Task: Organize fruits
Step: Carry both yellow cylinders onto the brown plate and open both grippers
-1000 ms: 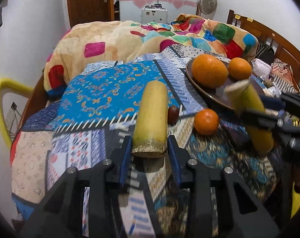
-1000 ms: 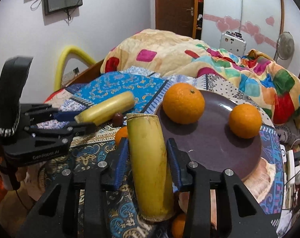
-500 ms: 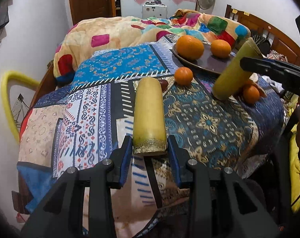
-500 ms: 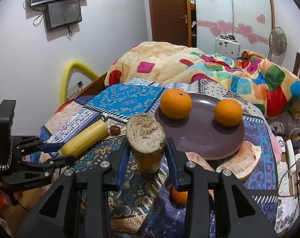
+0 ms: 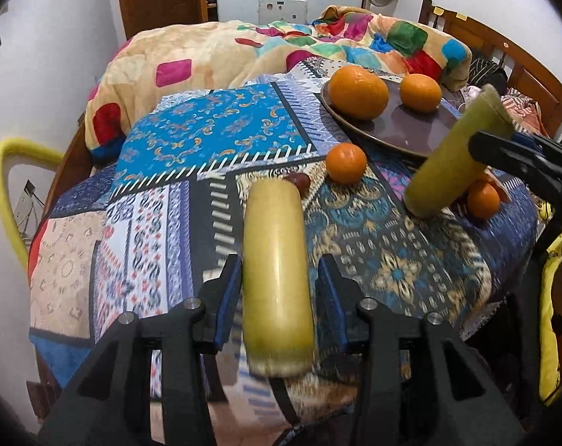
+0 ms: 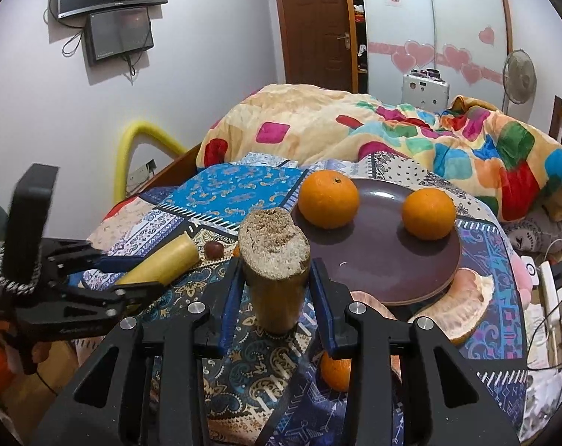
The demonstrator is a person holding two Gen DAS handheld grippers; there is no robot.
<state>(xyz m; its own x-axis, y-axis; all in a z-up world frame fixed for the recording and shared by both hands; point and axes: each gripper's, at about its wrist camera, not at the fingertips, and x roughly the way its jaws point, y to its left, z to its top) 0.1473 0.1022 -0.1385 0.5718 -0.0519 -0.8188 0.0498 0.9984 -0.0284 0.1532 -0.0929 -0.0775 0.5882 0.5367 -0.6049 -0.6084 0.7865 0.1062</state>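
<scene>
Sugarcane sorting, read from left to right, with every place given relative to the brown plate [image 6: 392, 271].

Well left of the plate, the left gripper [image 5: 277, 275] points down at the patterned cloth [image 5: 385, 245]. Its fingers [image 5: 228, 290] are opening around the left sugarcane piece [image 5: 273, 230]. A narrow gap shows on each side, so the pads no longer press on it, and the piece is blurred.

Between that piece and the plate lie a small dark fruit [image 5: 299, 179] and a loose mandarin [image 5: 346, 162], both just off the plate's rim.

At the plate's near edge, the right gripper [image 6: 273, 278] pinches the right sugarcane piece [image 6: 273, 238]. This piece is tilted, fibrous cut end up and lower end close to the cloth. Whether it touches the cloth cannot be told.

Two oranges [image 6: 328, 199] rest on the plate. A pomelo peel [image 6: 463, 308] lies at the plate's near right edge.

Judgement: the step in hand is probably laying the two pieces down side by side. The left piece should be released low so that it cannot roll. The right piece should be lowered flat before its fingers spread, clear of the mandarin.
</scene>
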